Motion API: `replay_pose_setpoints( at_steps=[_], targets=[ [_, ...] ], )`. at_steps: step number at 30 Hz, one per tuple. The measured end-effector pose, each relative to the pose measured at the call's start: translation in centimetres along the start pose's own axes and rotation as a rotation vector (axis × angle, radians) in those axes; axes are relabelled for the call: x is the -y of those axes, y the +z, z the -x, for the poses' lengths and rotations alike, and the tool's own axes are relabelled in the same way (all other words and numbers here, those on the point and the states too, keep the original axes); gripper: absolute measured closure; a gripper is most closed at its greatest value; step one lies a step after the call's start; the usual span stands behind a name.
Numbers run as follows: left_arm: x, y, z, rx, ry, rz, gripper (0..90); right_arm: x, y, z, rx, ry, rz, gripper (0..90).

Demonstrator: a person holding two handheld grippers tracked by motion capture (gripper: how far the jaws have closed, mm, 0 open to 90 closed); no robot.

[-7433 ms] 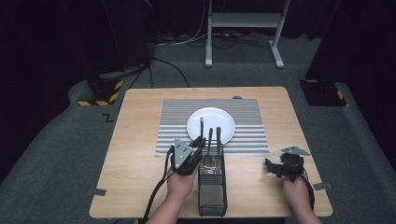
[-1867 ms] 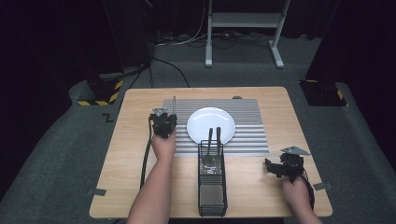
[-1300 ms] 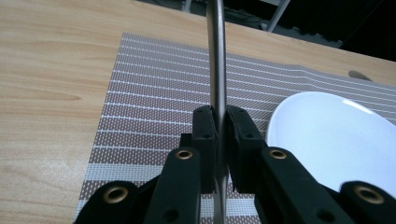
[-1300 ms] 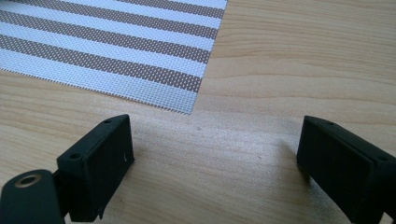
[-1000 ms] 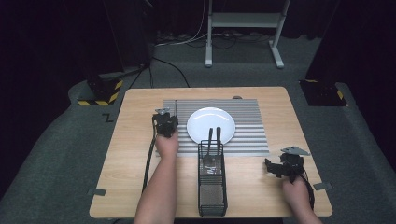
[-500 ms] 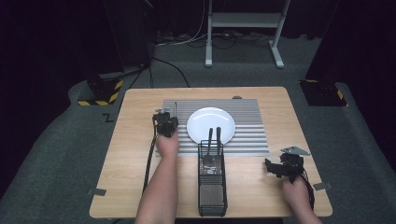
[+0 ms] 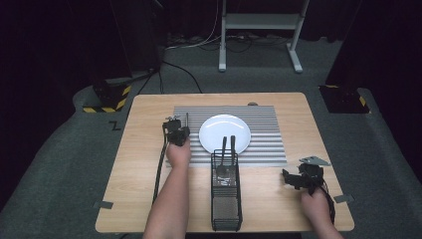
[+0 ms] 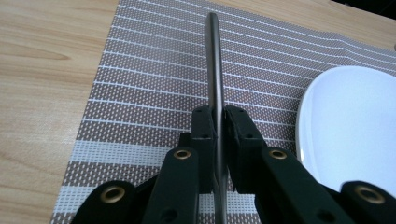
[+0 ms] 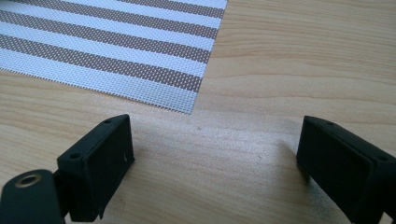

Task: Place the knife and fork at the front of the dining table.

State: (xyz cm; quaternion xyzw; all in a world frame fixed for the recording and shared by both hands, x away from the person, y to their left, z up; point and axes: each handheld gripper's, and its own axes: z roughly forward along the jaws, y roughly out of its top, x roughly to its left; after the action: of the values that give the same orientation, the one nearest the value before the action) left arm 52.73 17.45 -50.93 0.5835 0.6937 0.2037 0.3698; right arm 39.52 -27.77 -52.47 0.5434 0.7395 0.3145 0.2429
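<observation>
plate (image 7: 225,133): 1 | striped mat (image 7: 263,124): 1 | wire basket (image 7: 226,199): 1 | utensils standing in basket (image 7: 224,144): 2 | utensil in left claw (image 8: 214,74): 1 | claws: 2 | table (image 7: 139,164): 1

One sign reads plainly — a black letter "Z" (image 7: 115,126) marked on the grey floor (image 7: 74,164), just off the table's (image 7: 149,149) far left corner — nothing else legible.

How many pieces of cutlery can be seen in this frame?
3. One piece is clamped in the left gripper over the striped mat; two dark handles stand in the wire caddy. More may be hidden inside it.
</observation>
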Motion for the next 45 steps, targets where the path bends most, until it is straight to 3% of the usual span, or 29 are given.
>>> replay_pose_setpoints(
  at_steps=[1,5,13,18,23,25,28,31,35,40,45],
  targets=[
    [-0.2,-0.3,0.1,-0.002,-0.014,0.030,79.9,0.0,0.0,0.0,0.000,0.000,0.000,10.4],
    [-0.6,-1.2,0.3,-0.017,0.030,0.065,79.7,0.0,0.0,0.0,-0.002,-0.003,0.000,10.5],
    [-0.4,-2.4,-0.3,-0.036,0.074,0.073,74.2,0.0,0.0,0.0,-0.003,-0.003,0.000,10.5],
    [0.0,-3.4,-0.7,-0.056,0.108,0.075,62.6,0.0,0.0,0.0,-0.003,-0.003,0.000,10.5],
    [1.6,-5.4,-1.2,-0.035,0.131,0.102,50.0,0.0,0.0,0.0,-0.003,-0.003,0.000,10.5],
    [2.2,-6.0,-1.4,-0.044,0.156,0.093,42.5,0.0,0.0,0.0,-0.003,-0.003,0.000,10.4],
    [3.1,-6.9,-2.0,-0.023,0.147,0.072,33.5,0.0,0.0,0.0,-0.004,-0.003,0.000,10.4],
    [4.2,-7.9,-2.5,-0.008,0.170,0.054,26.1,0.0,0.0,0.0,-0.004,-0.003,0.000,10.4],
    [5.2,-9.2,-3.1,-0.008,0.232,0.019,15.0,0.0,0.0,0.0,-0.004,-0.003,0.000,10.4],
    [6.8,-11.2,-4.3,0.020,0.260,0.008,12.4,0.0,0.0,0.0,-0.004,-0.003,0.000,10.4],
    [9.0,-13.6,-5.9,0.034,0.278,0.040,10.1,0.0,0.0,0.0,-0.004,-0.003,0.000,10.3]
  ],
)
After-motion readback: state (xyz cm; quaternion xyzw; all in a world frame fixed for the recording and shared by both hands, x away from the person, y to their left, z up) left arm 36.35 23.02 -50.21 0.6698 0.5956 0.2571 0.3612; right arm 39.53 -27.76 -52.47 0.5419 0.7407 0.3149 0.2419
